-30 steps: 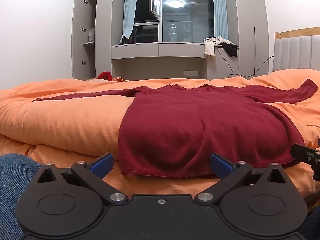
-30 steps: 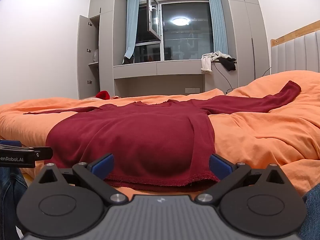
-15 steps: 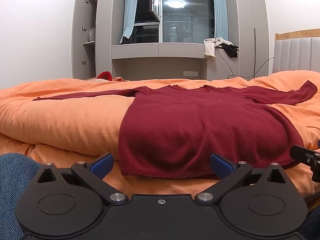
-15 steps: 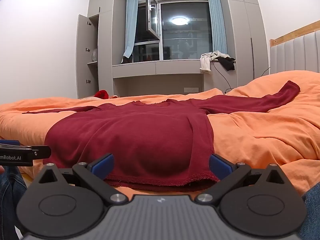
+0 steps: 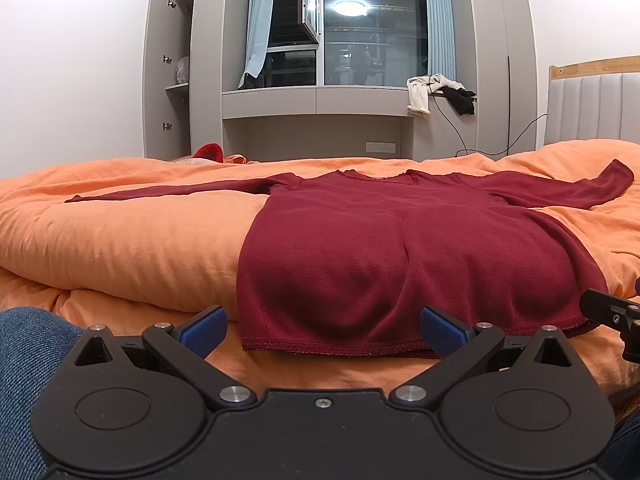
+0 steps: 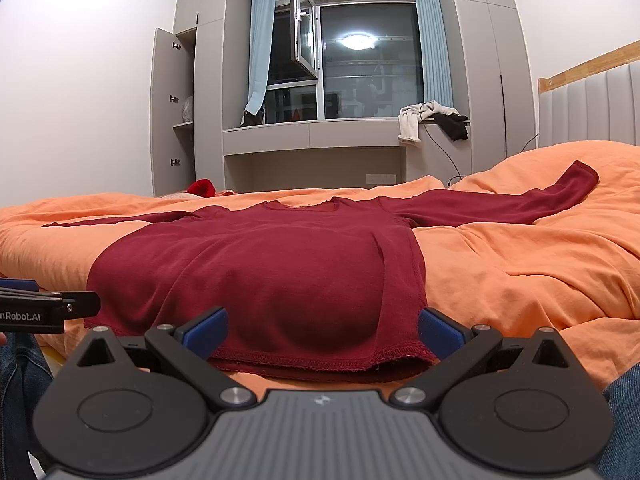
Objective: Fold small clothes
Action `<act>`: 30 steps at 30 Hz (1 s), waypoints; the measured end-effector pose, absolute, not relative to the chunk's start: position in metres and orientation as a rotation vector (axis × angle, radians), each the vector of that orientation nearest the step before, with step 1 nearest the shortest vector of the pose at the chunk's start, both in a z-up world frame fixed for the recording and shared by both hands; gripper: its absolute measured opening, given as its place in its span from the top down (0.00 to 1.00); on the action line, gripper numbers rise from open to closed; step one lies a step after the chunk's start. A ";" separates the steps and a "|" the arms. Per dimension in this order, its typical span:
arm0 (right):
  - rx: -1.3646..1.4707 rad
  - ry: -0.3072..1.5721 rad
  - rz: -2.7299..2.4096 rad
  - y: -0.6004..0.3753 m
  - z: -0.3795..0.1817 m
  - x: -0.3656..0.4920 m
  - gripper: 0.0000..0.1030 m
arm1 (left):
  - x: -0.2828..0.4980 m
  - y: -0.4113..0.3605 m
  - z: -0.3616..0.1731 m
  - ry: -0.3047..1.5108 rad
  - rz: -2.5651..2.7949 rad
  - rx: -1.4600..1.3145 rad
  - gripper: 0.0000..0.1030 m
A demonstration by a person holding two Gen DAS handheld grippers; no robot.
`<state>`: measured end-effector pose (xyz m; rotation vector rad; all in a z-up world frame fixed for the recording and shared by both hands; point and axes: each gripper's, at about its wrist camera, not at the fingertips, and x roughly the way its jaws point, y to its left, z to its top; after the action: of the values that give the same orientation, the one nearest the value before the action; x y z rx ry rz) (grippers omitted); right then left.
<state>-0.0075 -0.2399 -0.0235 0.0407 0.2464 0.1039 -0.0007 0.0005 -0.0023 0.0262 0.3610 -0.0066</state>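
Observation:
A dark red long-sleeved top lies flat on the orange duvet, sleeves spread left and right, hem toward me. It also shows in the right wrist view. My left gripper is open and empty, just short of the hem's left part. My right gripper is open and empty, just short of the hem's right corner. Each gripper shows at the edge of the other's view: the right gripper and the left gripper.
The orange duvet is rumpled, with a ridge on the left. A padded headboard stands at the right. Grey cabinets and a window ledge with clothes lie beyond the bed. My jeans-clad knee is at the lower left.
Almost nothing has changed; both grippers stay open in front of the hem, with only a slight drift of the views.

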 end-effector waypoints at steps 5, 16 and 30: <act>0.040 0.247 0.104 -0.240 -0.024 -0.007 0.00 | -0.001 0.001 -0.002 0.361 -0.006 0.026 0.01; 0.042 0.245 0.103 -0.240 -0.024 -0.008 0.00 | -0.002 0.001 0.000 0.361 -0.008 0.026 0.01; 0.043 0.248 0.103 -0.245 -0.024 -0.008 0.00 | -0.001 0.000 0.000 0.364 -0.006 0.029 0.01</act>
<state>-0.0083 -0.2451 -0.0240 0.0435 0.2476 0.1034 -0.0012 0.0002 -0.0002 0.0287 0.3640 -0.0059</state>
